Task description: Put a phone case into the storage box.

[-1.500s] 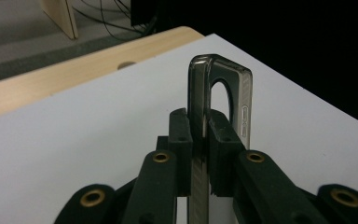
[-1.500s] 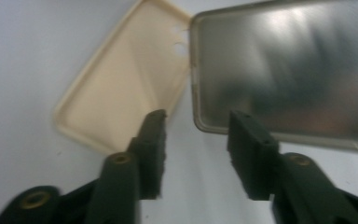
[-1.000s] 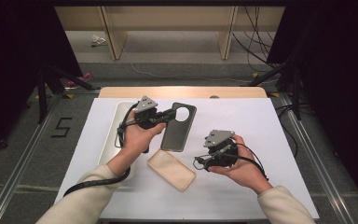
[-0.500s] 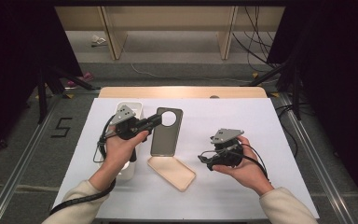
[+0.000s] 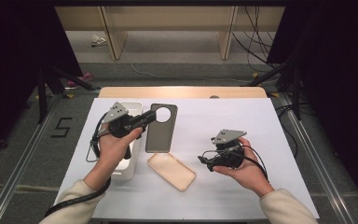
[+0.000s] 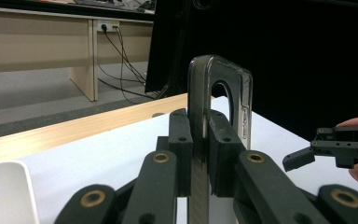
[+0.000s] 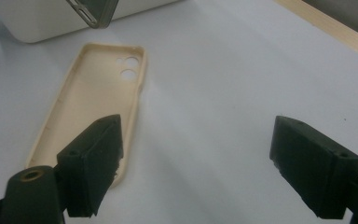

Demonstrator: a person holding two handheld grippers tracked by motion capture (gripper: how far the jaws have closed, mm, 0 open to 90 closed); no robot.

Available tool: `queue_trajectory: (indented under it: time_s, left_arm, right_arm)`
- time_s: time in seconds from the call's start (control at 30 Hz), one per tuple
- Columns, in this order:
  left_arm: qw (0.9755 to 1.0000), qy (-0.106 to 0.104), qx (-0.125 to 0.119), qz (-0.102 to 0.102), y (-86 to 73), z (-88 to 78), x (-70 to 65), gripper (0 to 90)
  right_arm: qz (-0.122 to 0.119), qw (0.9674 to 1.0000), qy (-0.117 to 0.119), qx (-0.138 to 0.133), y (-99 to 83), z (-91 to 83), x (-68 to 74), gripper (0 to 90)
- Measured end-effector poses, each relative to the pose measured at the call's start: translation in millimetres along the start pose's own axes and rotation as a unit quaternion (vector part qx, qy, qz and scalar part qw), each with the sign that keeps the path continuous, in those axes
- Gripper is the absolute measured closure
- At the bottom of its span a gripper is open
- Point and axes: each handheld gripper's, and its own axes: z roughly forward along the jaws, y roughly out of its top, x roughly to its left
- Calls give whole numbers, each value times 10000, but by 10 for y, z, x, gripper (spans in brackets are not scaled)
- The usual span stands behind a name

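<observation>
Dark case (image 5: 159, 128) | carried leftward, held by left gripper (image 5: 145, 117) | right gripper (image 5: 204, 161) unmoved

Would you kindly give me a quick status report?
Left gripper shut on dark phone case, held off the table. Right gripper open, near beige case. White bin close alongside.

A black "5" (image 5: 62, 126) marks the floor.

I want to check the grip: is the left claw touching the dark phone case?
Touching. In the left gripper view, the left claw is shut on the edge of the dark case, with both pads pressed against it and no gap.
</observation>
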Motion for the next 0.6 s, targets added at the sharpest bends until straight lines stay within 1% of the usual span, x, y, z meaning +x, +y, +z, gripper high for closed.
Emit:
queue_trajectory:
  time_s: [0.27,0.6]
  left_arm:
    - [10000,29,-35,33,45,-36,53,813]
    - [9998,104,-140,17,148,-131,165,813]
  right_arm:
    - [16,10000,3,-10,0,1,2,178]
    - [66,10000,21,-35,-4,3,-7,175]
